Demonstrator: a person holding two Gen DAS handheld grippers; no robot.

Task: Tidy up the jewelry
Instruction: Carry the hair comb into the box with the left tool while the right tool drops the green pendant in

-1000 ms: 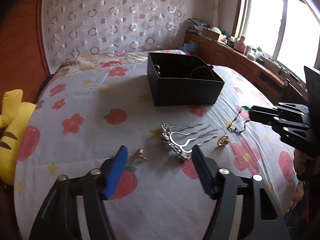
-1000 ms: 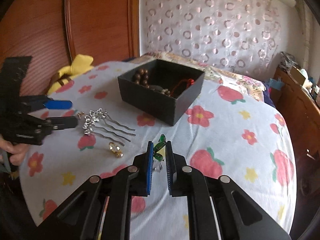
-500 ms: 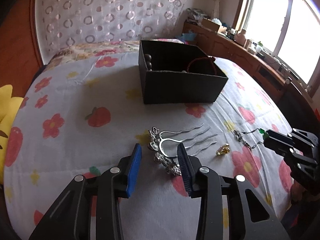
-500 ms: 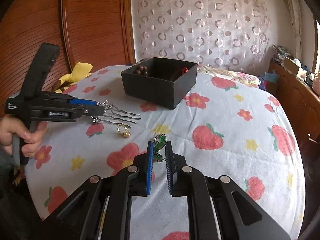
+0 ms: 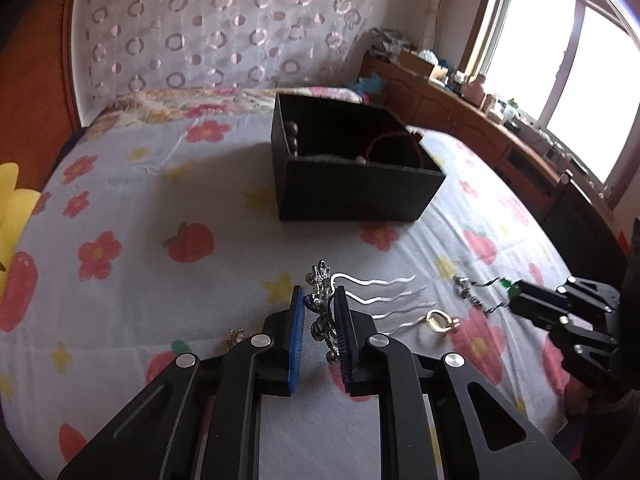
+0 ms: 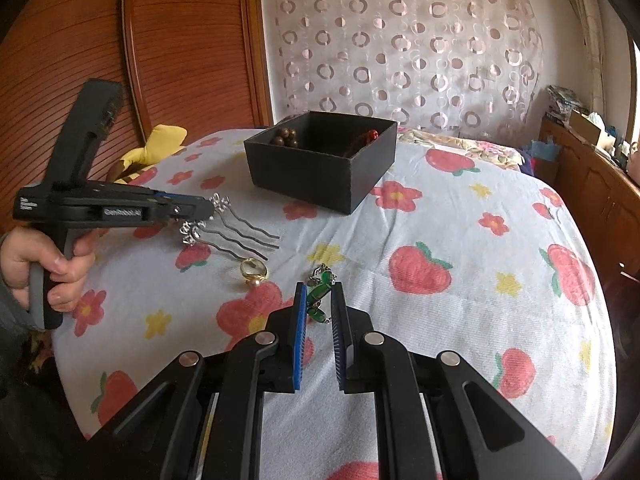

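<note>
My left gripper [image 5: 318,312] is shut on the ornate head of a silver hair comb [image 5: 372,300], whose wavy prongs point right over the bedspread; it also shows in the right wrist view [image 6: 224,228]. My right gripper [image 6: 319,304] is shut on a green bead bracelet [image 6: 320,292] with a thin chain [image 5: 476,296]. A gold ring [image 5: 438,320] lies between the two grippers and also shows in the right wrist view [image 6: 253,269]. The open black box [image 5: 352,176] stands further back and holds brown beads [image 6: 285,138] and a red cord [image 6: 366,138].
A small gold trinket [image 5: 236,336] lies left of my left fingers. A yellow plush toy [image 6: 156,146] sits at the bed's left side by the wooden headboard [image 6: 180,52]. A wooden cabinet [image 5: 480,128] with clutter runs under the window on the right.
My left gripper has moved forward onto the hair comb and closed on its head. My right gripper stays shut on the green bracelet and has drawn it slightly back.
</note>
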